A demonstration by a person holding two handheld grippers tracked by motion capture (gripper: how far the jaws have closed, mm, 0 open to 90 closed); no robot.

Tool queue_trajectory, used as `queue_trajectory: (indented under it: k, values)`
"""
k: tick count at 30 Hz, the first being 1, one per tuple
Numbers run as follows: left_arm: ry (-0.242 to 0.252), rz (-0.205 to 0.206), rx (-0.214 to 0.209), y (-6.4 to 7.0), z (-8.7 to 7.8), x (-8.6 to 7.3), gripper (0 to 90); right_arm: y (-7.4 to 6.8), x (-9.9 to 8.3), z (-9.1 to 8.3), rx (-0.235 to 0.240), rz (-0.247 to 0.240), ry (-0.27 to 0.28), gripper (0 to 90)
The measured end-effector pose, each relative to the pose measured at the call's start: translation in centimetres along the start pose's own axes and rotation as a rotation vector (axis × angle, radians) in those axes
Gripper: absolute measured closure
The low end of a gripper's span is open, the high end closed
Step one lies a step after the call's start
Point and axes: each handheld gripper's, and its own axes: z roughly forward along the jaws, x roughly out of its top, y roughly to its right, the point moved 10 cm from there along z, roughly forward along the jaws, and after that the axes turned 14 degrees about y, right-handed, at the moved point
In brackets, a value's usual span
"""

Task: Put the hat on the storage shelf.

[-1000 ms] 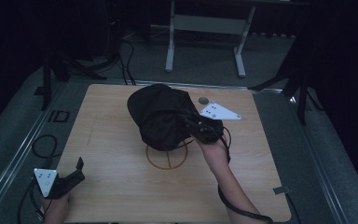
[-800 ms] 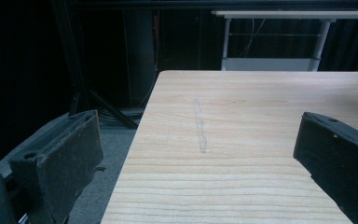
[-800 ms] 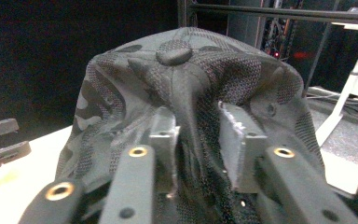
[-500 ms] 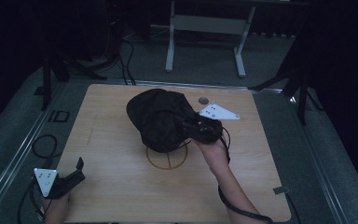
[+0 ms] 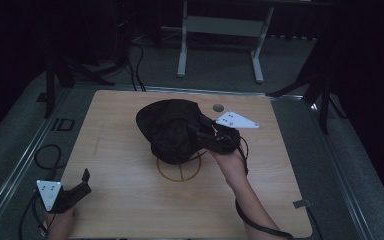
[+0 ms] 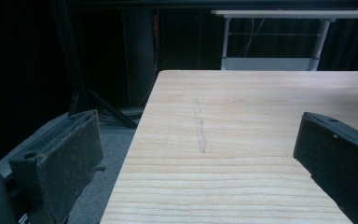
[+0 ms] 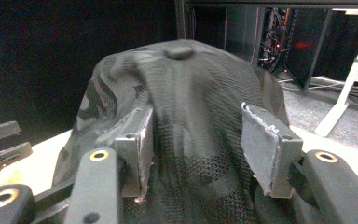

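Note:
A black mesh cap (image 5: pixel 172 130) sits mid-table, partly over a circle drawn on the wood (image 5: pixel 178 170). My right gripper (image 5: pixel 205 135) reaches into it from the right, with a hand behind it. In the right gripper view the cap's crown (image 7: pixel 186 84) bulges up between the two pads (image 7: pixel 140 140), which press into the fabric; the right gripper (image 7: pixel 196 135) is shut on the cap. My left gripper (image 5: pixel 82 182) rests at the table's near left corner. It (image 6: pixel 200 154) stands open over bare wood, its jaws wide apart with nothing between them.
The wooden table (image 5: pixel 130 200) has a small round hole (image 5: pixel 218 107) near its far edge. A white-legged desk frame (image 5: pixel 220 30) stands on the floor beyond. Cables (image 5: pixel 47 155) lie on the grey floor at the left. Dark stands flank the table.
The cap and my right gripper have shifted very slightly toward the near side. The left gripper has stayed where it was.

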Motion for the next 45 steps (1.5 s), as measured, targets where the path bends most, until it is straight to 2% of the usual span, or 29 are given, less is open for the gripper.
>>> queue_trajectory:
  k: [17, 30, 39, 45]
  values:
    - [-0.003, 0.002, 0.001, 0.0, 0.0, 0.0, 1.8, 0.5, -0.1, -0.6, -0.010, 0.005, -0.006, 42.7]
    - [-0.006, 0.005, 0.001, 0.0, 0.0, 0.0, 1.8, 1.1, 1.1, -1.4, -0.017, 0.006, 0.011, 41.0]
    - [-0.005, 0.007, 0.001, 0.0, 0.0, 0.0, 1.8, 2.6, 2.2, -3.0, -0.040, 0.013, 0.033, 39.1]
    - [-0.006, 0.006, 0.001, 0.0, 0.0, 0.0, 1.8, 4.0, 2.5, -4.3, -0.062, 0.008, 0.034, 32.3]
